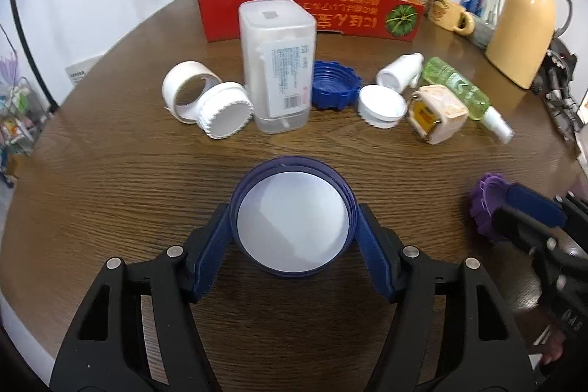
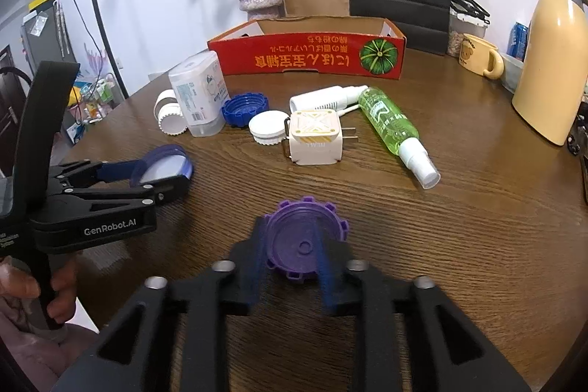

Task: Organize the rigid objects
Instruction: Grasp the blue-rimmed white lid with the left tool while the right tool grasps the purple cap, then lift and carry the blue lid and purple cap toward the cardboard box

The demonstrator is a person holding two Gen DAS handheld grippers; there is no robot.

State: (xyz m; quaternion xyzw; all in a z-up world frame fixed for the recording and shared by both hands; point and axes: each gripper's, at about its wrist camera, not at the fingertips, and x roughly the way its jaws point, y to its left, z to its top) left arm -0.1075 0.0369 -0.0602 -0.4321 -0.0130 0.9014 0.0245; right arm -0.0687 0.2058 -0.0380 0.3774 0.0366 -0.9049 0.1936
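Two lids held above the bench, one in each pair of tongs

The left tongs (image 1: 294,226) are closed about halfway on a dark blue lid (image 1: 292,217), pinching its rim on both sides, with its white inner face turned towards the camera; the right tongs (image 2: 290,252) grip a purple toothed cap (image 2: 303,241) at its edges, over the near middle of the bench (image 2: 477,245). Both pieces look like light, stiff plastic, likely a little slippery, so holding across the rim or between the teeth seems the safest place. Farther off lie a blue cap (image 1: 334,85), white caps, a clear container (image 1: 277,65) and a green spray bottle (image 2: 395,131), with a red cardboard box (image 2: 308,56) at the far side, probably where things go
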